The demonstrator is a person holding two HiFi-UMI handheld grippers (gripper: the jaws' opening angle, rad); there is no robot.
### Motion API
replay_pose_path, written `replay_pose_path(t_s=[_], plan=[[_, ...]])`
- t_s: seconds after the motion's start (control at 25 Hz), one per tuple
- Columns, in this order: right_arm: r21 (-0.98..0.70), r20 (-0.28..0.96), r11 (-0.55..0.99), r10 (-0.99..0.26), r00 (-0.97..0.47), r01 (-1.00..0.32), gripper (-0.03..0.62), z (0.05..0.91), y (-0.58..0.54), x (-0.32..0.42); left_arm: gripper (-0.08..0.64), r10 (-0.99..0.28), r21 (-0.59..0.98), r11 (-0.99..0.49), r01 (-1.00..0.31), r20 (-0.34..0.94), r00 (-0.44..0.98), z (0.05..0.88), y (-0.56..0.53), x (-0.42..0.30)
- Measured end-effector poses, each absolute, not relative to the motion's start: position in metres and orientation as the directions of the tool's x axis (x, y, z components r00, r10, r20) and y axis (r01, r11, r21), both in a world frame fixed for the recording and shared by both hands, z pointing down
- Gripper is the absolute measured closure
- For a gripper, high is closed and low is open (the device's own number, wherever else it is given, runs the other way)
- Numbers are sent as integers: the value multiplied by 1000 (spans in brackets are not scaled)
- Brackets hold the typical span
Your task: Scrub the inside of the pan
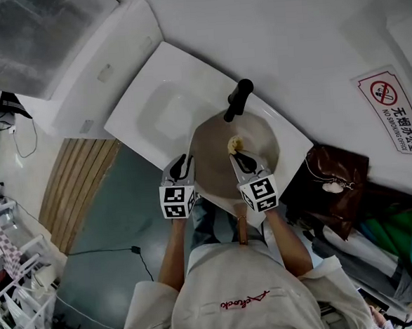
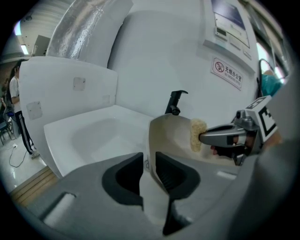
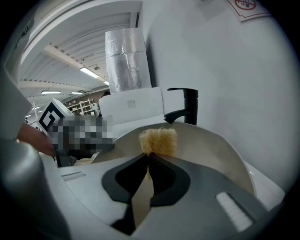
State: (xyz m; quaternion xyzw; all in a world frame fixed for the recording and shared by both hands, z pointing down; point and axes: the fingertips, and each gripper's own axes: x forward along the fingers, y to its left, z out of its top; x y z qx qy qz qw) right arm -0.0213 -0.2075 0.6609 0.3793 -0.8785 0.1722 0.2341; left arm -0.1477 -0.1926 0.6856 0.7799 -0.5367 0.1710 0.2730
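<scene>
Left claw [image 2: 149,165] is pressed together on the near rim of the pan [image 2: 171,136], with one jaw inside the wall and one outside. It holds the pan tilted over the white sink [image 1: 161,107]. Right claw [image 3: 149,159] pinches a yellow scrub pad [image 3: 158,139] at its tips. In the head view the pad [image 1: 234,145] lies against the inner face of the pan [image 1: 212,151], near the middle and toward the far side. The pan's brown handle [image 1: 243,232] points back toward the person, between the forearms. The black tap [image 1: 238,98] stands just behind the far rim of the pan.

Task status, as a judgement:
- Scrubbing appears to be under way, since the pad is on the inner surface and the pan is steadied.
- The inside shows an even beige tone with no visible foam, water or residue. How much has been covered cannot be determined.
- The walls and the near part of the floor presumably remain to be worked, followed by release of the pad and the pan.

Item count:
- Pan: one.
- Scrub pad: one.
- Tap: one.
- Sink basin: one.
- Claws: two, both occupied.
</scene>
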Motion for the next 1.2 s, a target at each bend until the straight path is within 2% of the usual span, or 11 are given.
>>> replay_pose_path(t_s=[0.08,0.2,0.48,0.68,0.88,1.2], plan=[[-115,548,665,-577,-605,-738,568,662,-208,-23,472,-741,241,-276,-931,563,365,687,-193,-147],[-98,552,688,-563,-614,-719,568,663,-209,-28,515,-741,237,-274,-932,566,362,688,-193,-146],[-26,577,747,-531,-620,-664,568,667,-212,-38,523,-741,250,-264,-932,566,362,689,-195,-146],[109,625,812,-504,-596,-573,568,668,-217,-47,525,-745,256,-258,-932,562,361,689,-194,-146],[293,698,871,-477,-534,-395,568,682,-217,-55,526,-746,266,-255,-930,557,364,688,-194,-146],[482,816,876,-445,-370,10,568,726,-211,-63,526,-751,267,-253,-930,552,363,689,-195,-146]])
